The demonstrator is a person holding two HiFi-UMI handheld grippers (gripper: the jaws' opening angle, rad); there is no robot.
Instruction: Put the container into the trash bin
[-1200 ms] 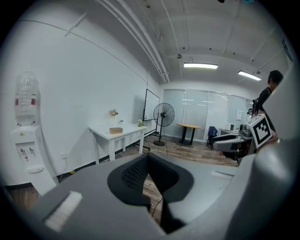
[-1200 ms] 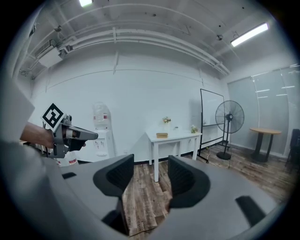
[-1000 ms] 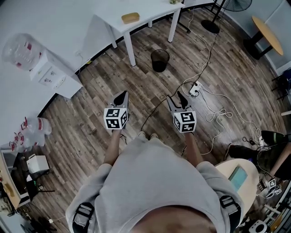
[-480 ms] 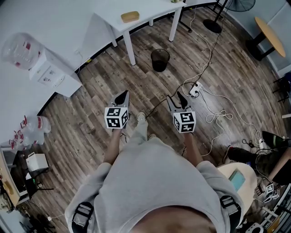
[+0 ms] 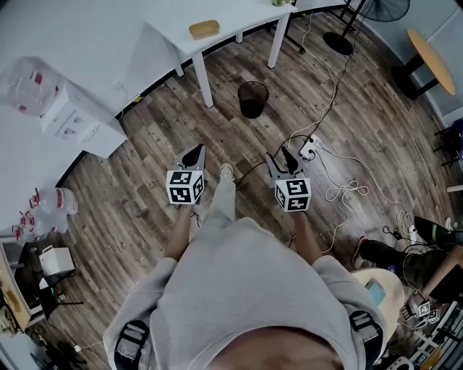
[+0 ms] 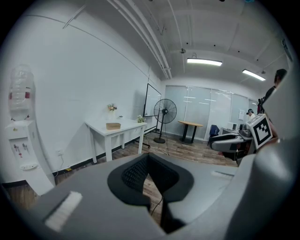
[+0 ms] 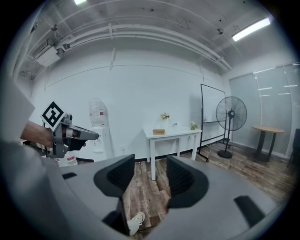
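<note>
A tan container [image 5: 205,29] lies on the white table [image 5: 239,18] at the far wall; it also shows in the left gripper view [image 6: 113,125] and the right gripper view [image 7: 159,131]. A black trash bin [image 5: 252,98] stands on the wood floor in front of that table. Both grippers are held out at waist height, well short of table and bin. My left gripper [image 5: 194,153] [image 6: 149,157] is shut, its tips meeting with nothing between them. My right gripper [image 5: 281,159] [image 7: 150,171] is open and empty.
A water dispenser [image 5: 69,108] and spare water bottles [image 5: 51,206] stand along the left wall. Cables and a power strip [image 5: 311,141] lie on the floor to the right. A standing fan [image 7: 231,115] and a round wooden table [image 5: 427,54] are at the far right.
The person has stepped forward, one shoe now showing between the grippers. Both grippers moved ahead with the body toward the bin and table. Their jaws are unchanged.
</note>
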